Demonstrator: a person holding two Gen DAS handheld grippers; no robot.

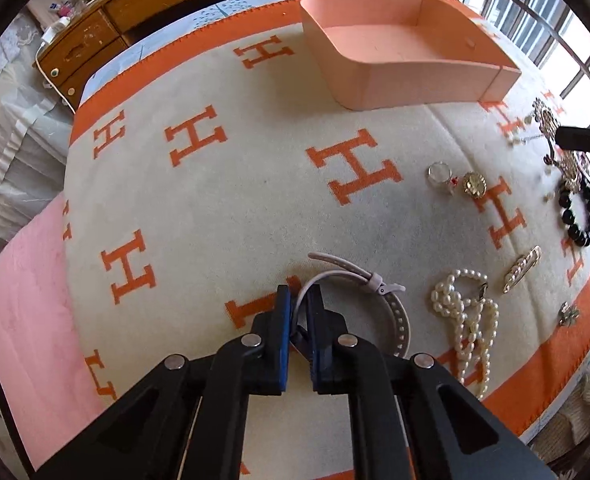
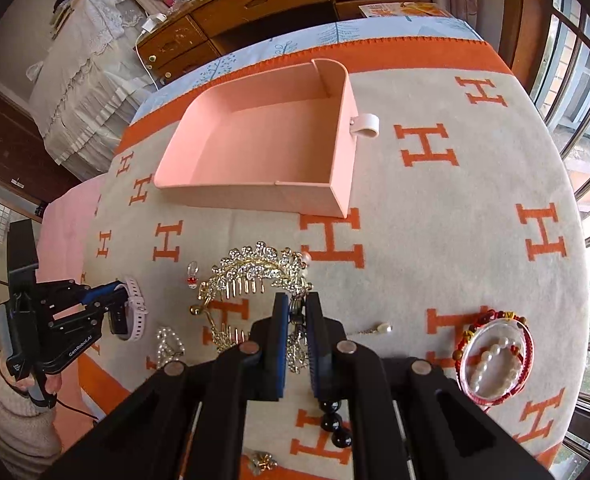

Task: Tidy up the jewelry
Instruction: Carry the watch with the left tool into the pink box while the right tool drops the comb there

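I have both sets of fingers closed on jewelry. The left gripper [image 1: 298, 300] pinches the watch [image 1: 359, 280] by its strap, low on the blanket [image 1: 215, 200]. The right gripper [image 2: 297, 308] clamps the tiara [image 2: 255, 268]. The tray [image 2: 263, 148] sits empty straight ahead of both, its long side lying across my reach; the right looks nearer.

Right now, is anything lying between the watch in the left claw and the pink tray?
Nothing visible. The left claw is shut on the watch strap, and only bare blanket lies between it and the pink tray. The ring sits off to the right of that path.
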